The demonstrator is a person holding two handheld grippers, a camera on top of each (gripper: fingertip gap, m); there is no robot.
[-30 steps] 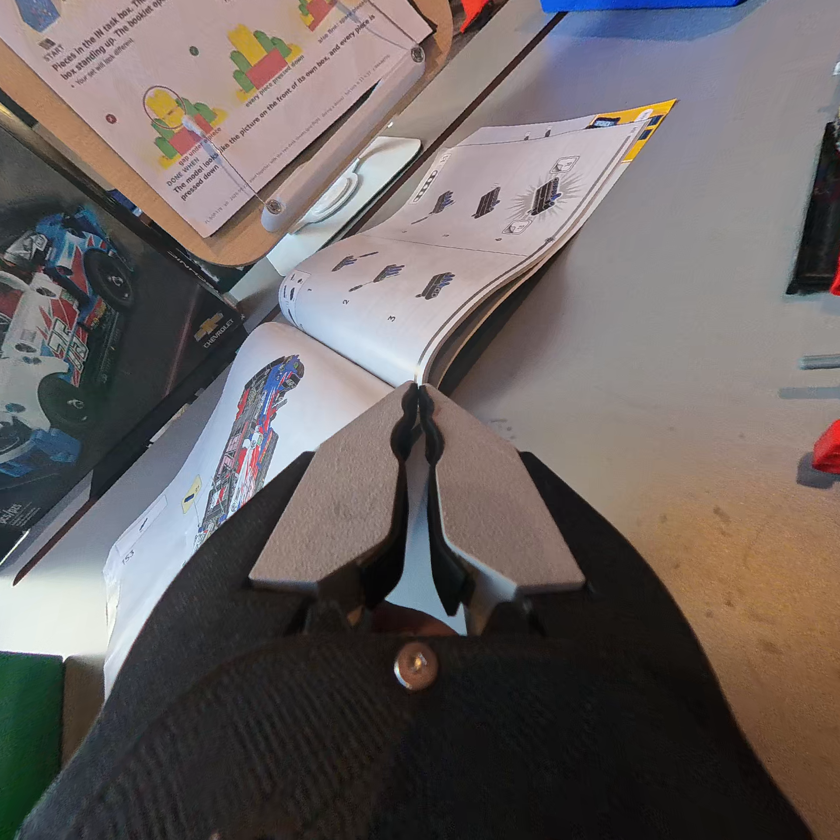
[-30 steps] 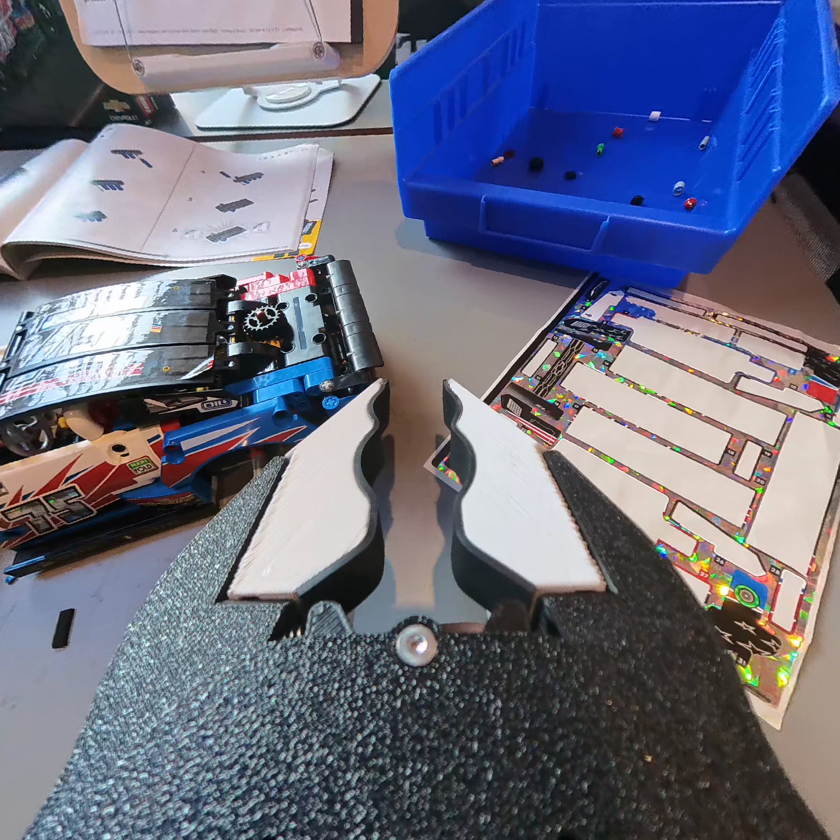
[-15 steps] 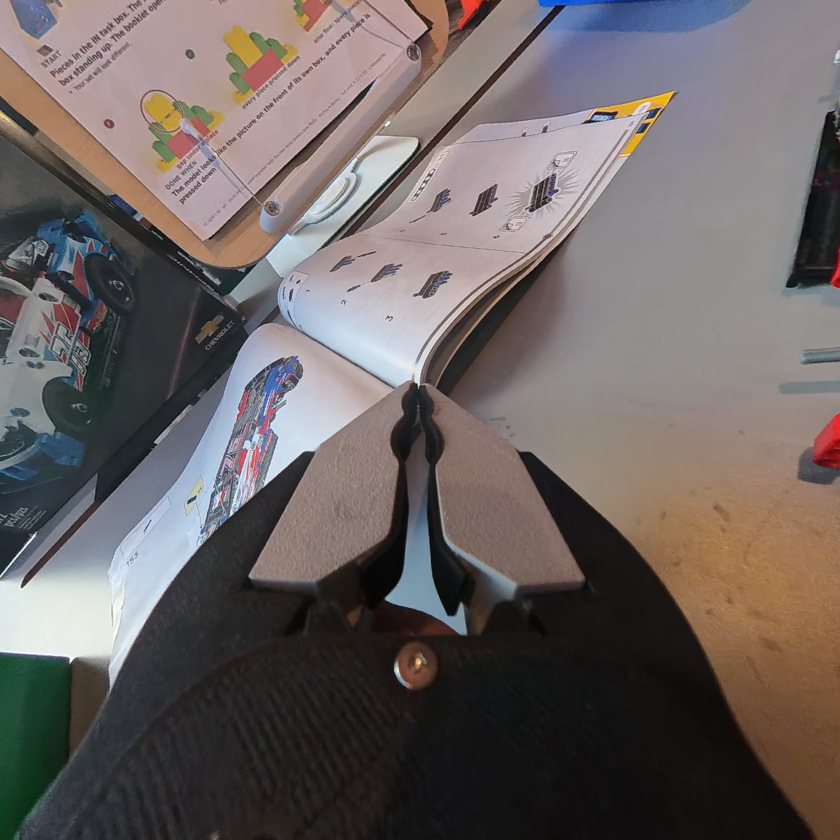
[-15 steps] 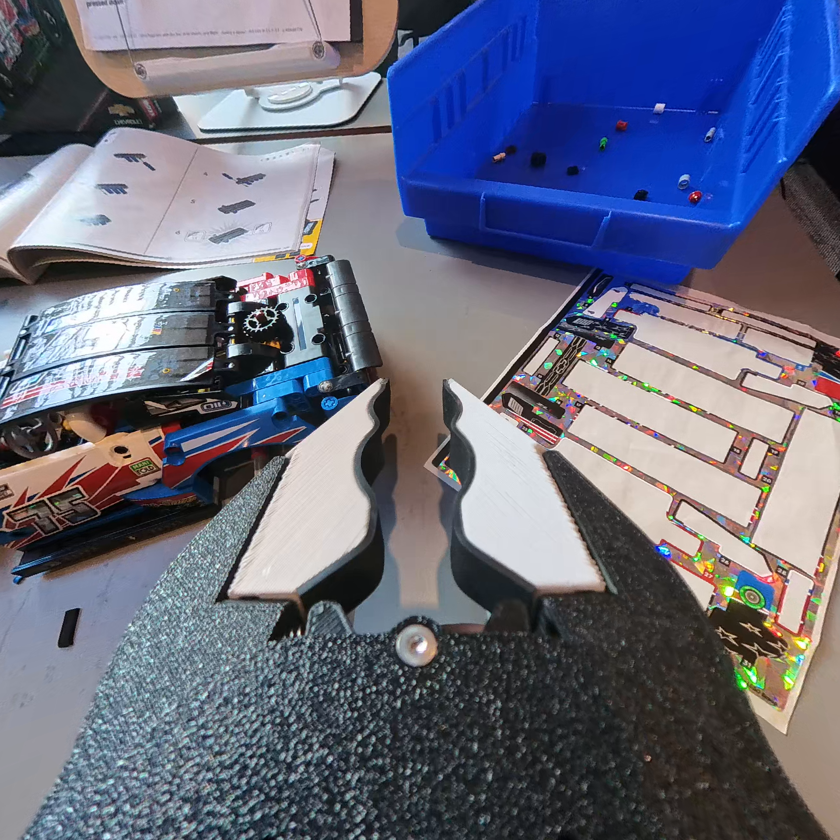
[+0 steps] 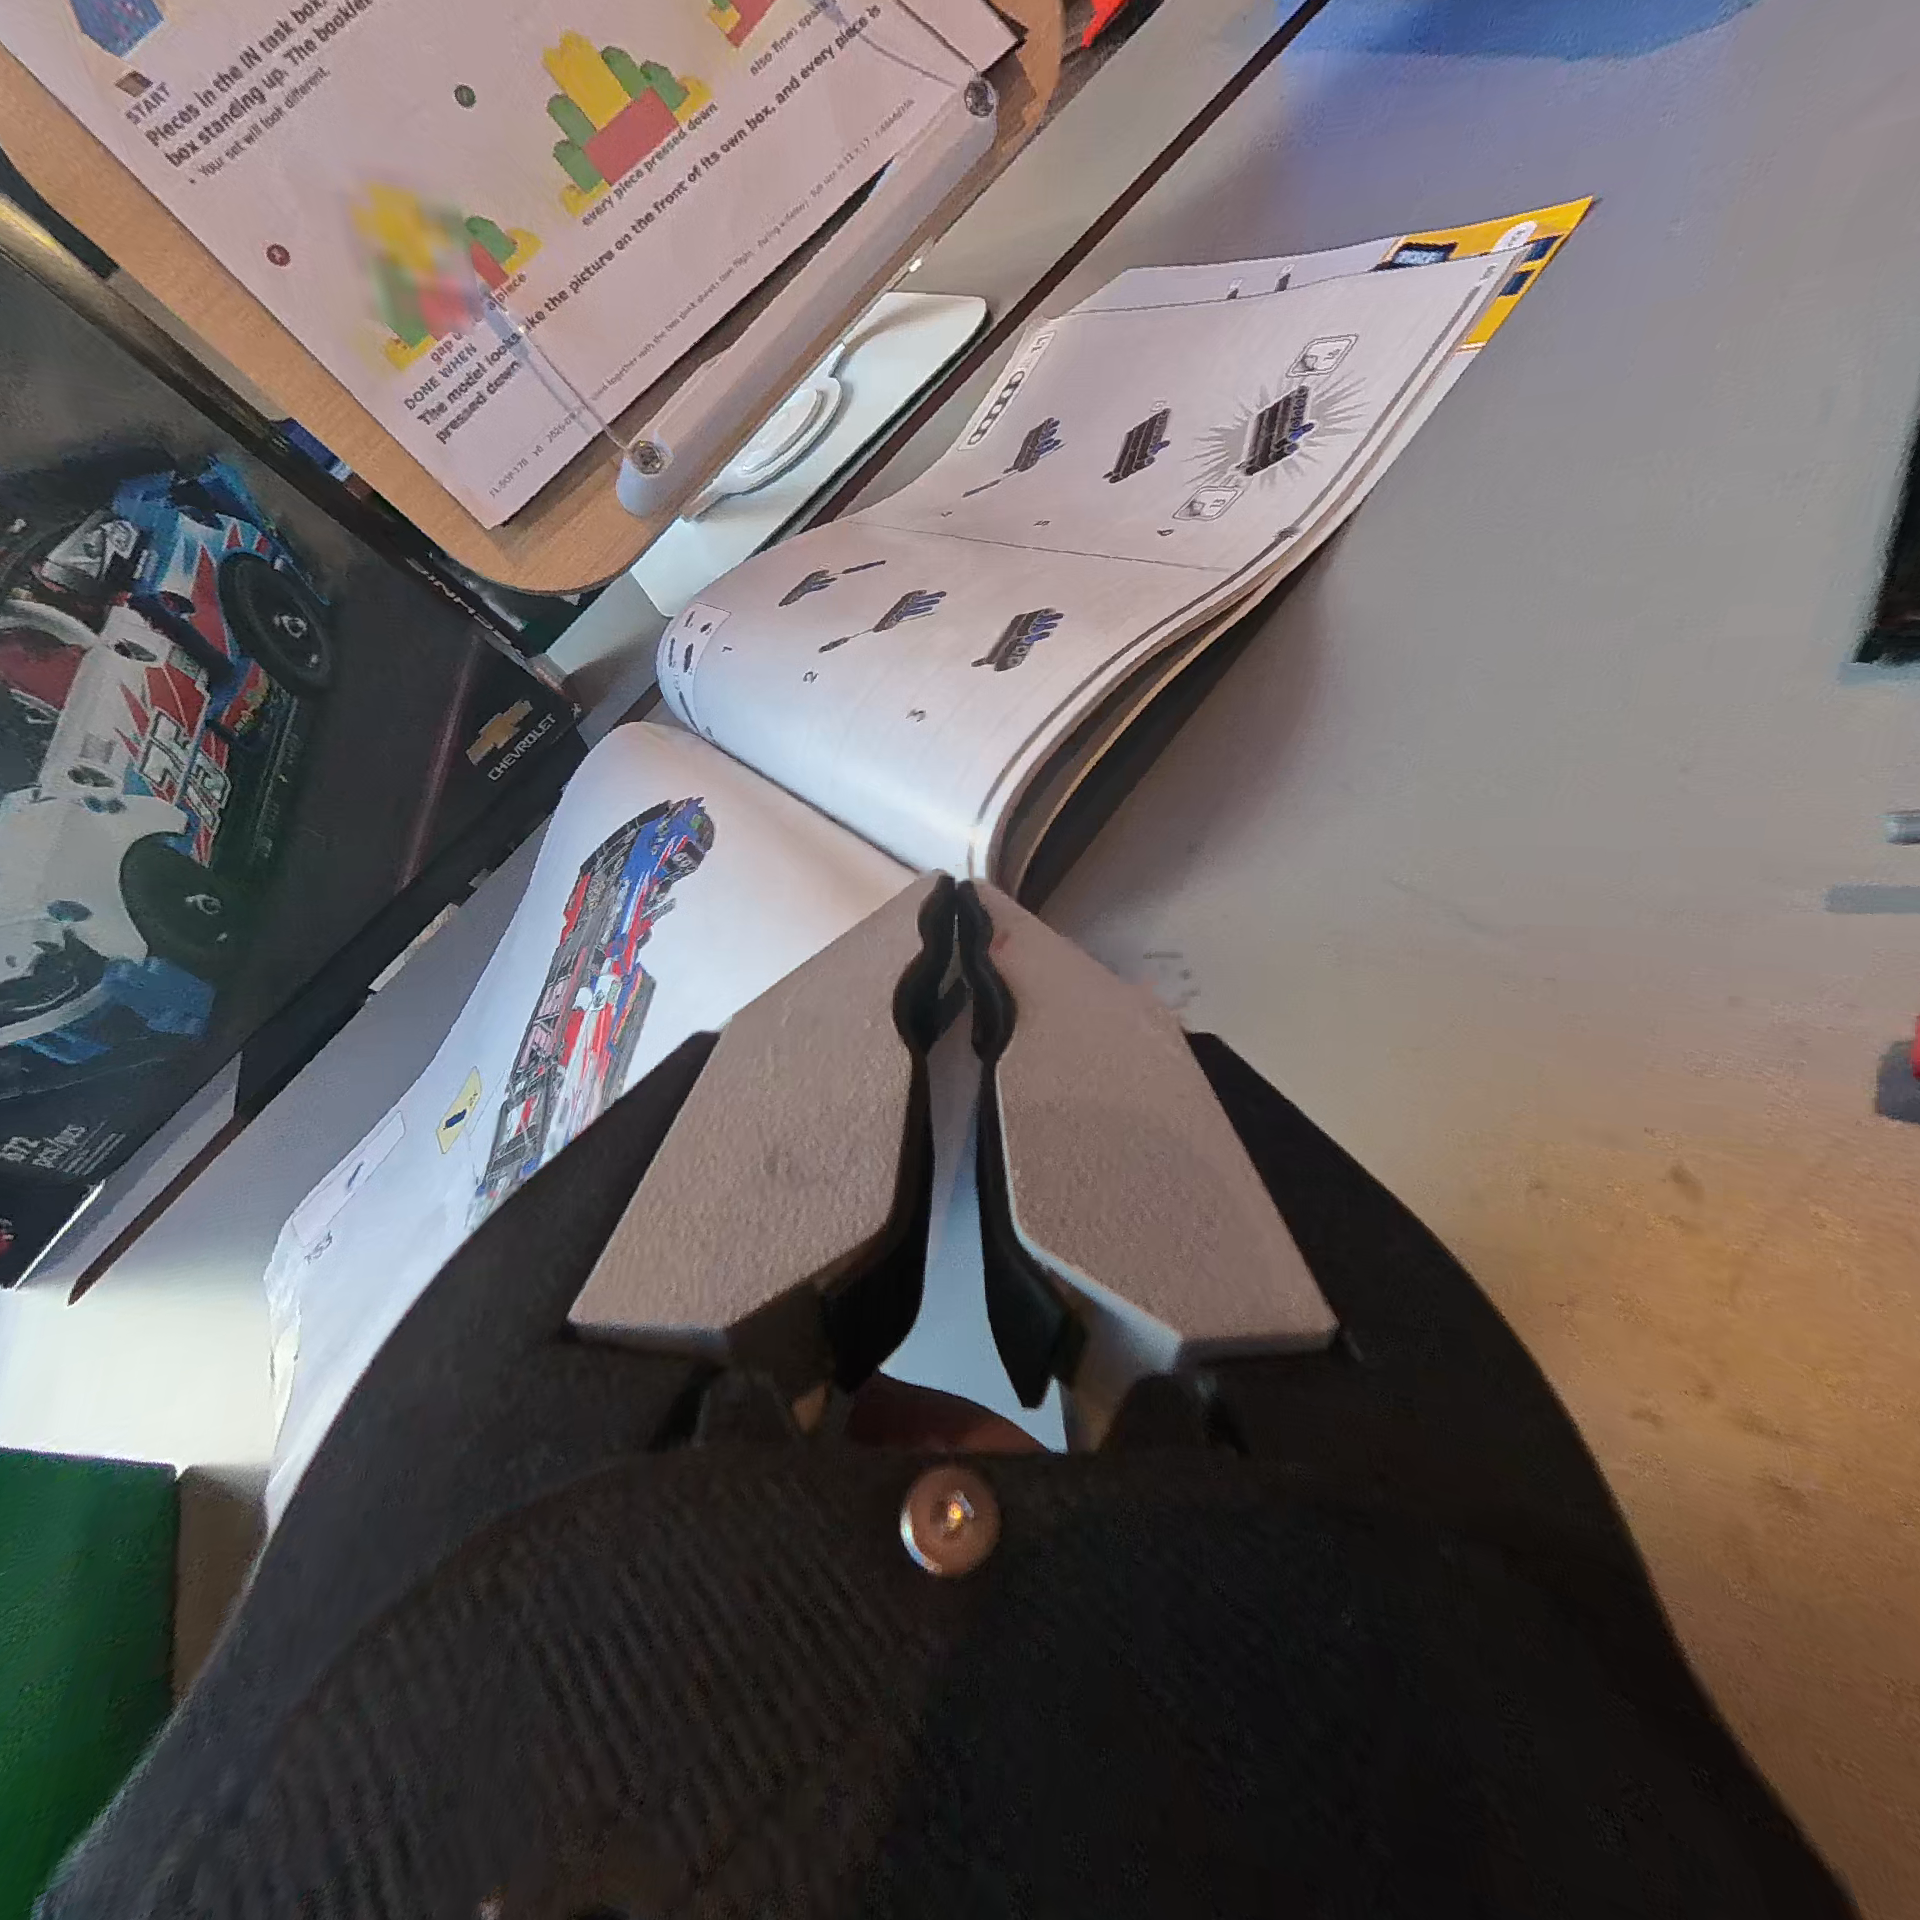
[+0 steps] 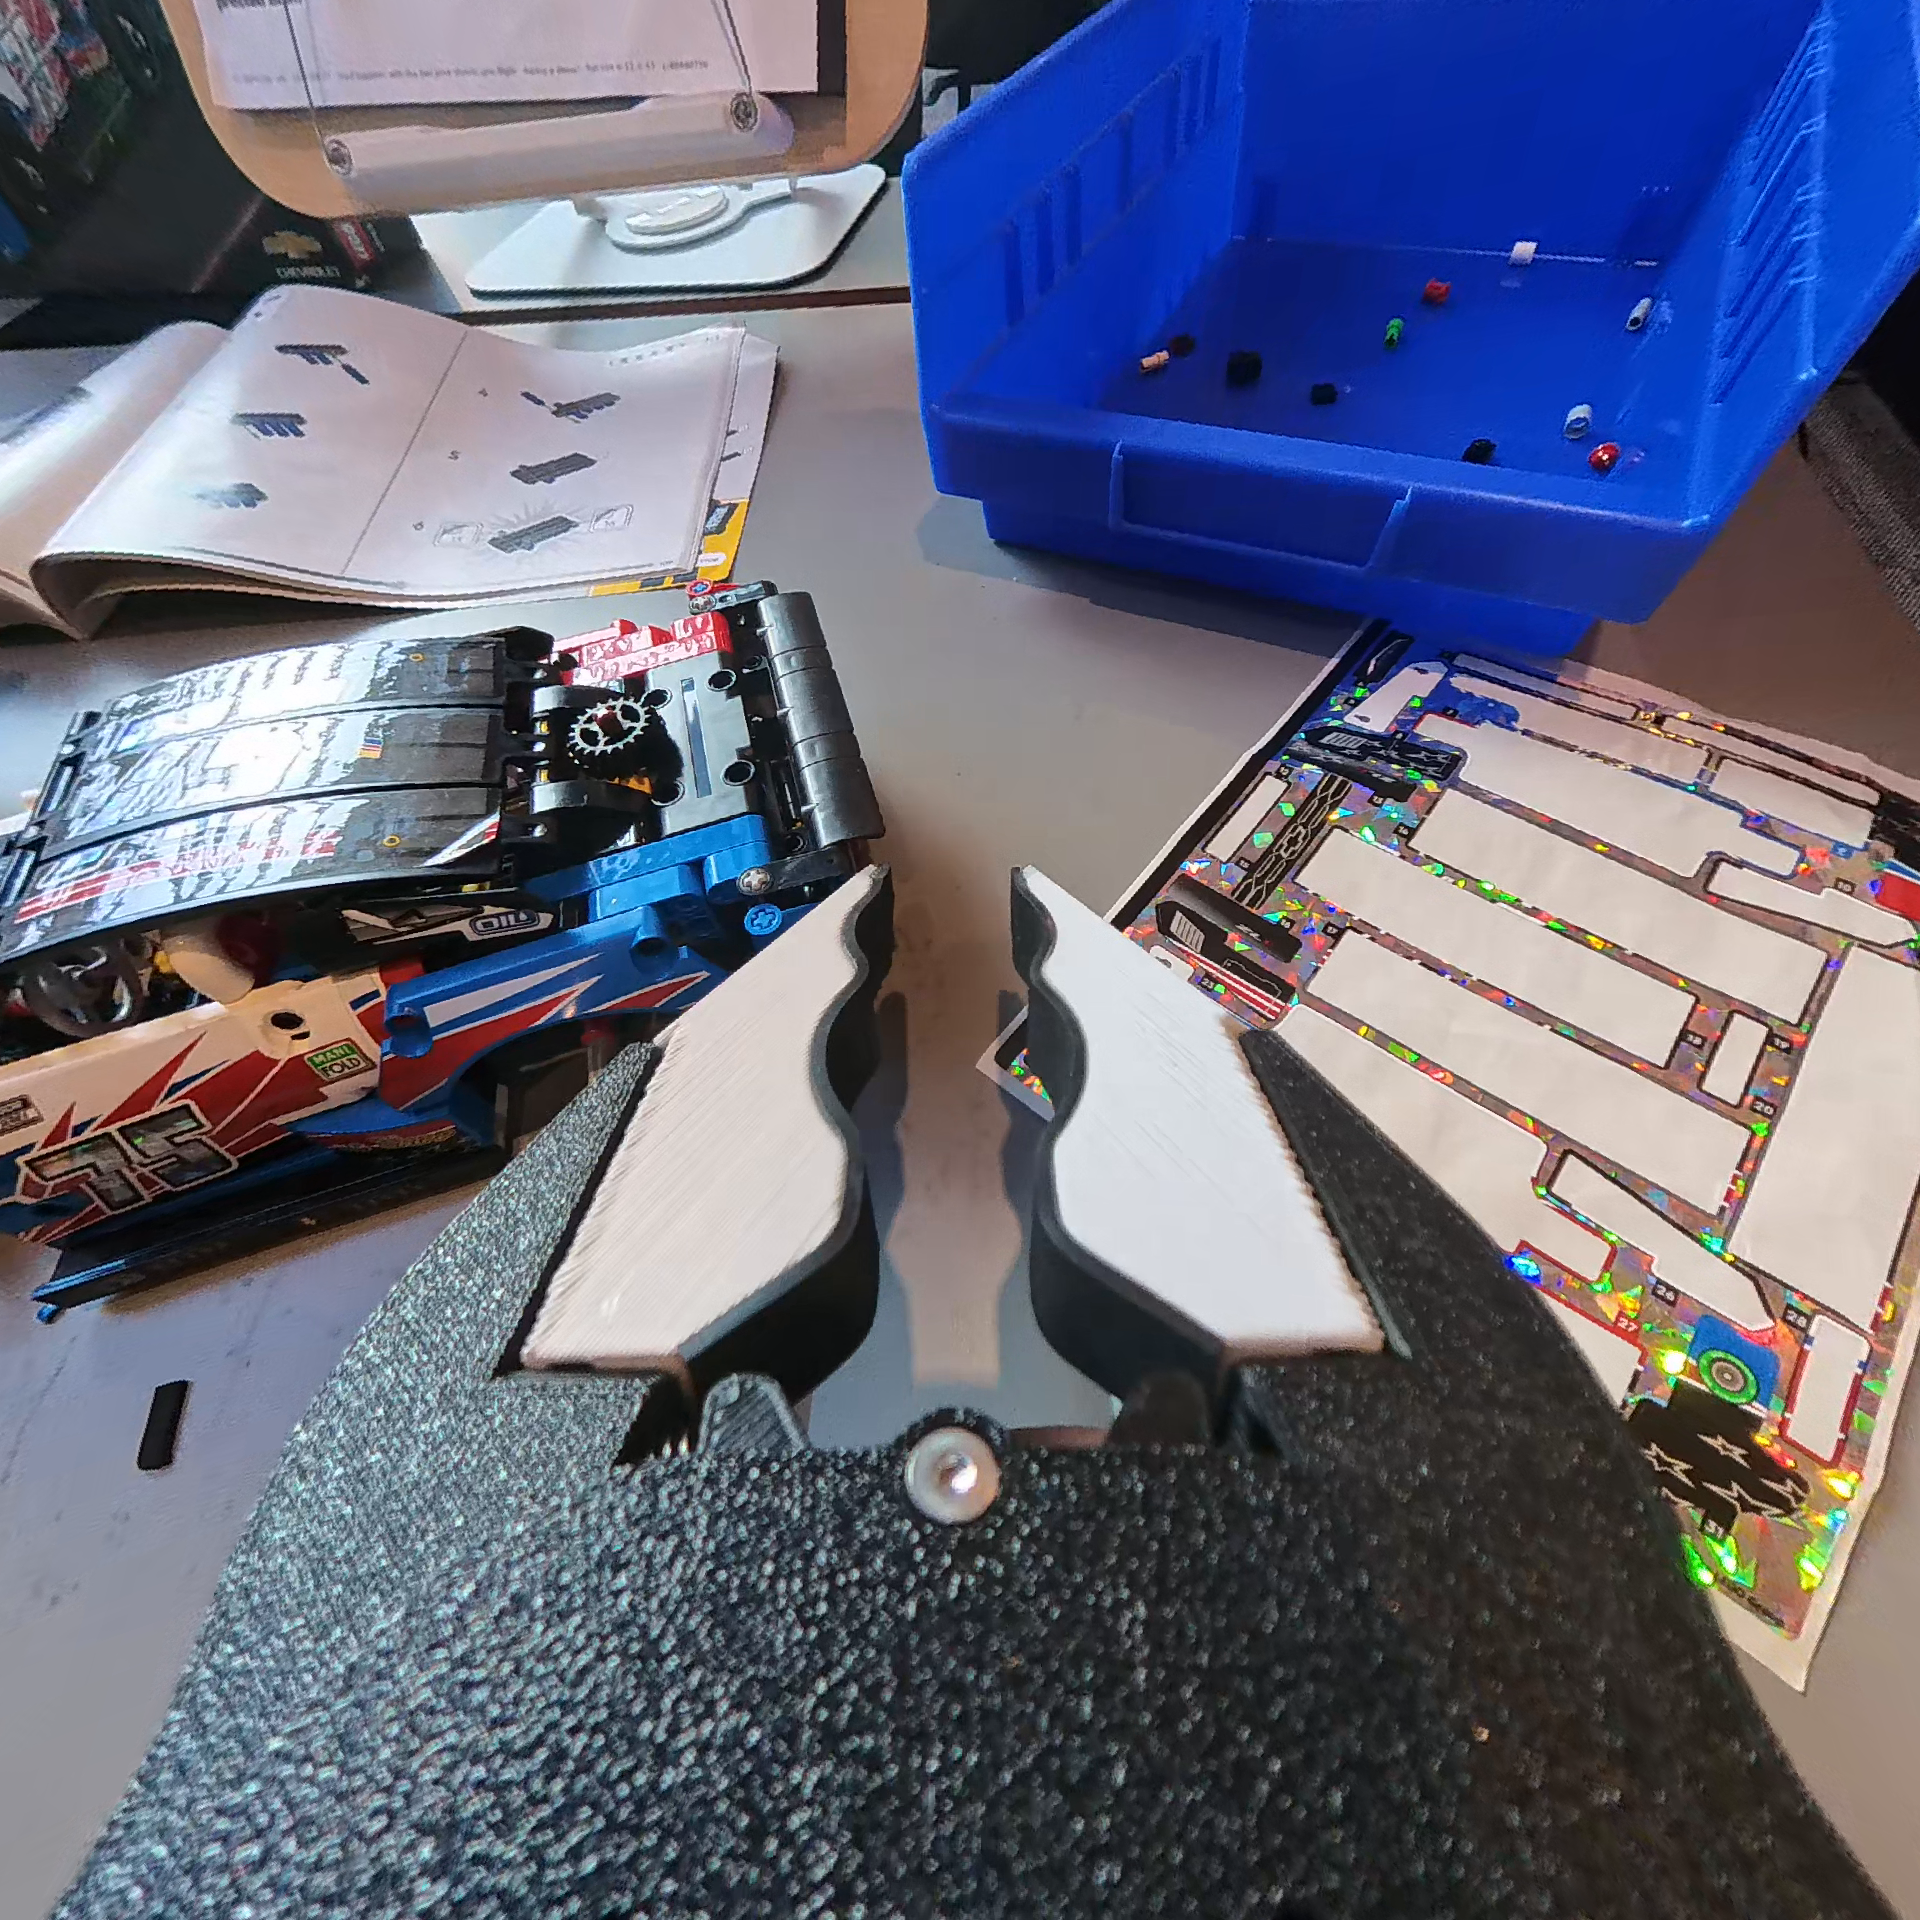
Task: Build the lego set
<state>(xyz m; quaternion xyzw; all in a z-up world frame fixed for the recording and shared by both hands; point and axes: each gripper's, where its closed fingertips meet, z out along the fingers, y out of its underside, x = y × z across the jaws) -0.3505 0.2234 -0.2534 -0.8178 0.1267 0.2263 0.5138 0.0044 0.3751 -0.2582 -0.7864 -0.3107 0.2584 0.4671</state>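
Observation:
The built lego race car (image 6: 395, 852), black, blue, white and red, lies on the grey table left of my right gripper (image 6: 951, 894). That gripper is open and empty, its left fingertip close to the car's blue rear end. The open instruction booklet (image 6: 395, 468) lies behind the car; it also shows in the left wrist view (image 5: 1039, 582). My left gripper (image 5: 956, 894) is shut with nothing between its fingers, hovering over the booklet's near edge. A blue bin (image 6: 1403, 343) holds several small loose pieces.
A holographic sticker sheet (image 6: 1558, 1039) lies right of my right gripper. A small black piece (image 6: 163, 1423) lies on the table at the left. An instruction board on a white stand (image 5: 540, 208) and the set's box (image 5: 187, 748) stand at the back left. There is about 40 cm between the tips of the two grippers.
My right gripper has moved slightly, and the car and bin sit a little differently in its view. The left gripper has shifted slightly over the booklet. Both jaws are unchanged.

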